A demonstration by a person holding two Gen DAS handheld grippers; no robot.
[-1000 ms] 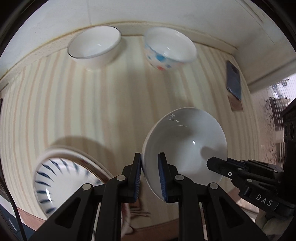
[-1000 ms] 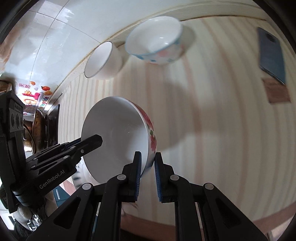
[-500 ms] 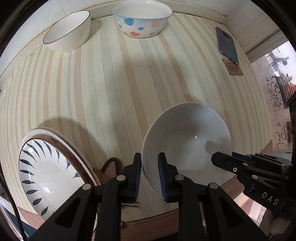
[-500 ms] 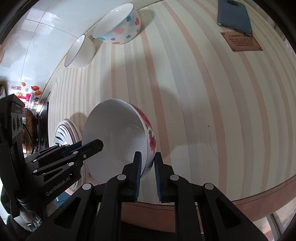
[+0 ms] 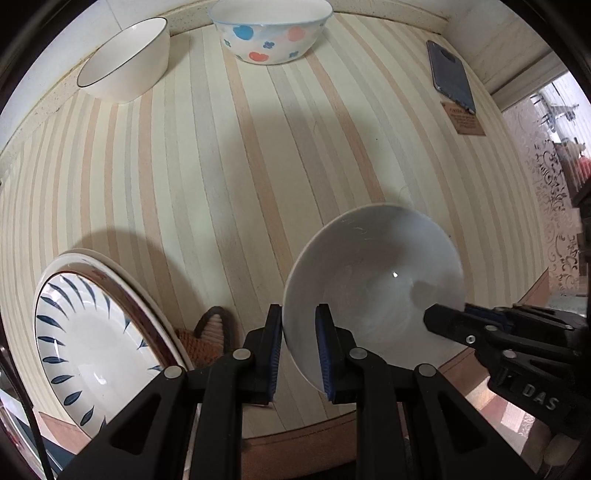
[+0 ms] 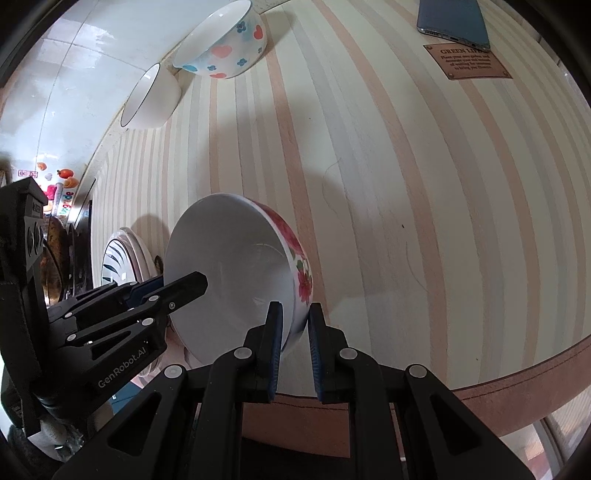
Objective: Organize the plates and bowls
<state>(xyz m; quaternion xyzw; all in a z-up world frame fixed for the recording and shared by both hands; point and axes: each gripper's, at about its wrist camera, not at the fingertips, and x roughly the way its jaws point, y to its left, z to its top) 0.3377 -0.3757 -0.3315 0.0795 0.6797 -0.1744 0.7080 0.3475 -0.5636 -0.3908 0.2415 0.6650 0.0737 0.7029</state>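
Bowl w/ white inside and red flower print outside (image 6: 236, 273) hangs above the striped bench (image 5: 207, 177), pinched on opposite rims by both tools: left gripper (image 5: 298, 347) shut on the near-left rim, right gripper (image 6: 295, 347) shut on the flowered wall, fingers nearly closed w/ only the wall between. Bowl is tilted, mouth facing the cameras. Stacked blue-leaf plates (image 5: 85, 332) lie left of it, nearer the left hand; plain white bowl w/ dark rim (image 5: 125, 70) and spotted pastel bowl (image 5: 269, 31) sit well apart at the far edge. Grey phone (image 5: 450, 74) far right. Prob next: carry fwd toward those bowls.
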